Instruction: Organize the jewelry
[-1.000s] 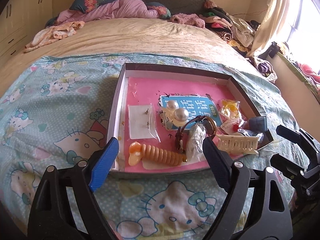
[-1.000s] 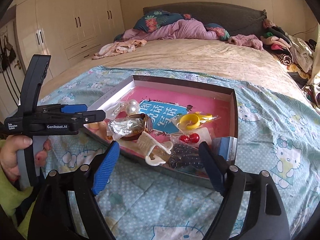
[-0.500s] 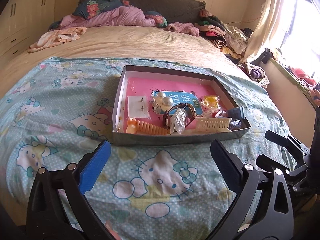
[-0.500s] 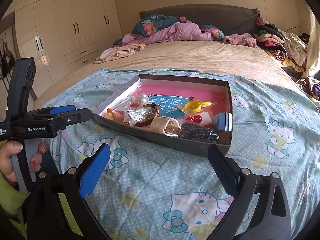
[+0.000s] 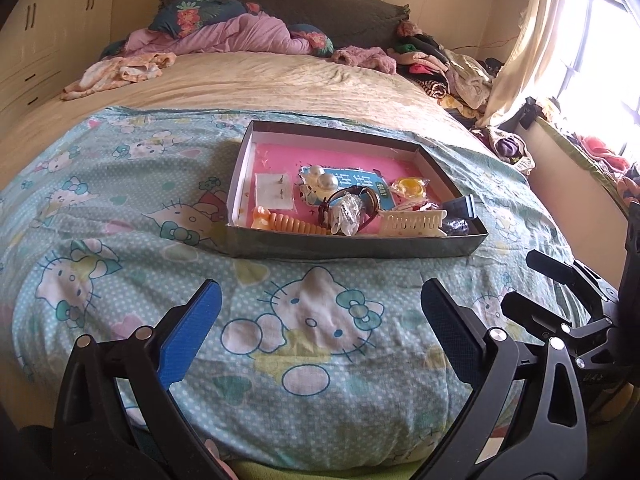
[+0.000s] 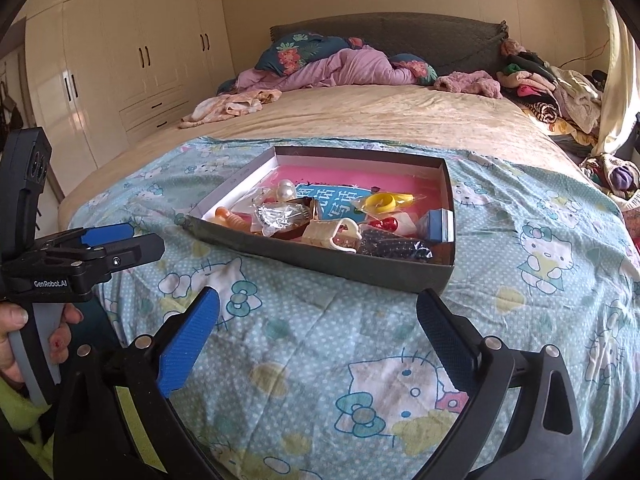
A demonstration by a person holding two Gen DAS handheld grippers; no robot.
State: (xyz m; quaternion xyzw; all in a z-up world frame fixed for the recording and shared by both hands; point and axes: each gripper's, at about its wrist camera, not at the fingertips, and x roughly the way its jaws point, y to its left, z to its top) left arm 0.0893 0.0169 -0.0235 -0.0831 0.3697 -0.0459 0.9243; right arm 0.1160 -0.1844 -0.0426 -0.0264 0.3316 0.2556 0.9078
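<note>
A shallow dark box (image 5: 352, 247) with a pink floor sits on the Hello Kitty blanket (image 5: 312, 320); it also shows in the right wrist view (image 6: 320, 264). It holds pearl pieces (image 5: 323, 178), an orange hair clip (image 5: 288, 222), a cream claw clip (image 5: 412, 222), a brown bangle (image 5: 352, 200), a bagged yellow ring (image 6: 384, 202) and a small blue box (image 6: 438, 220). My left gripper (image 5: 318, 312) is open and empty, well short of the box. My right gripper (image 6: 318, 316) is open and empty, also back from it.
The bed stretches behind the box with a purple quilt (image 5: 240, 36) and clothes piled at the far right (image 5: 448, 68). White wardrobes (image 6: 120, 52) stand at the left. A window with a curtain (image 5: 536, 40) is at the right.
Both grippers have pulled back from over the box toward the near edge of the bed. The box now looks smaller and farther. Both stay open and empty.
</note>
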